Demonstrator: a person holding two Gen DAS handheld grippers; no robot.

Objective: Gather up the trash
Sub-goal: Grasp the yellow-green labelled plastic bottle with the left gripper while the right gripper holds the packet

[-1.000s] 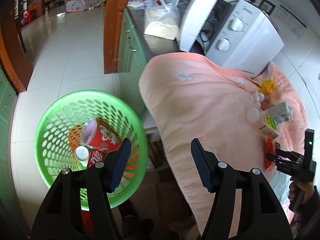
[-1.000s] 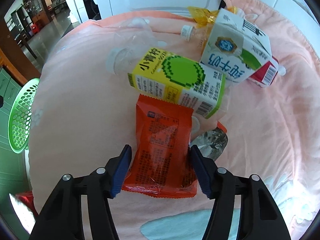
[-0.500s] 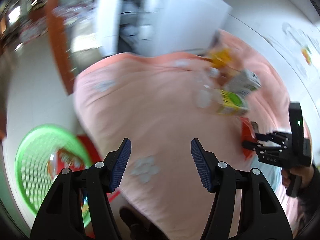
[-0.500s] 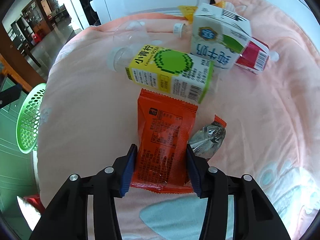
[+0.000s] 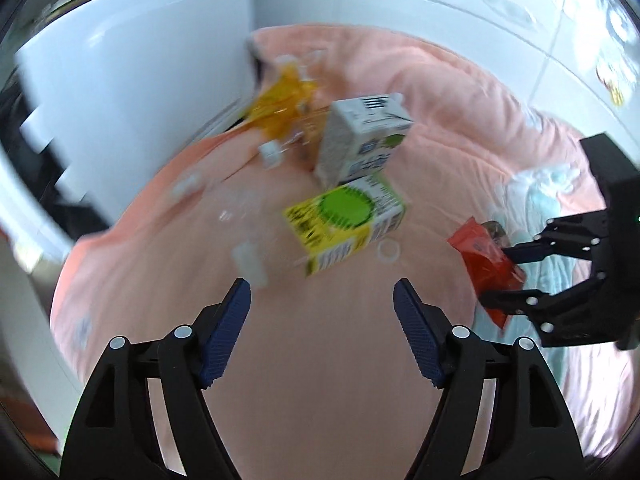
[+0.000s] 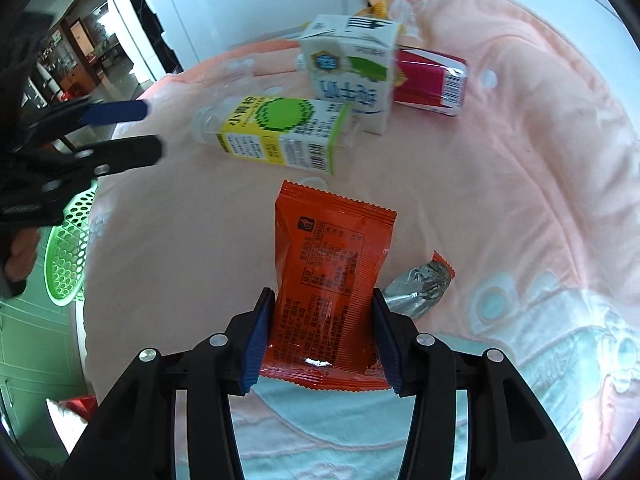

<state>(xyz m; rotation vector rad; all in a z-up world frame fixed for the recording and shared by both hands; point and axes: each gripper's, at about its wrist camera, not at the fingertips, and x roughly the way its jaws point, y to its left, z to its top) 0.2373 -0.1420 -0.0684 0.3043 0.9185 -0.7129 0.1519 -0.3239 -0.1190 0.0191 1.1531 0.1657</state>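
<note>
Right wrist: right tool [image 6: 320, 336] clamps orange packet [image 6: 332, 280]; left tool [image 5: 322, 320], spread wide, hovers over bare pink cloth [image 5: 320, 380].

glossy orange wrapper [image 6: 328, 280]; soft pink cloth [image 6: 500, 184]

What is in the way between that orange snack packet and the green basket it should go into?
The left gripper hangs open in the air between the orange packet, clamped in the right gripper, and the green basket beyond the pink cloth's edge. Nothing lying on the cloth blocks that side; the cartons sit farther back.
</note>
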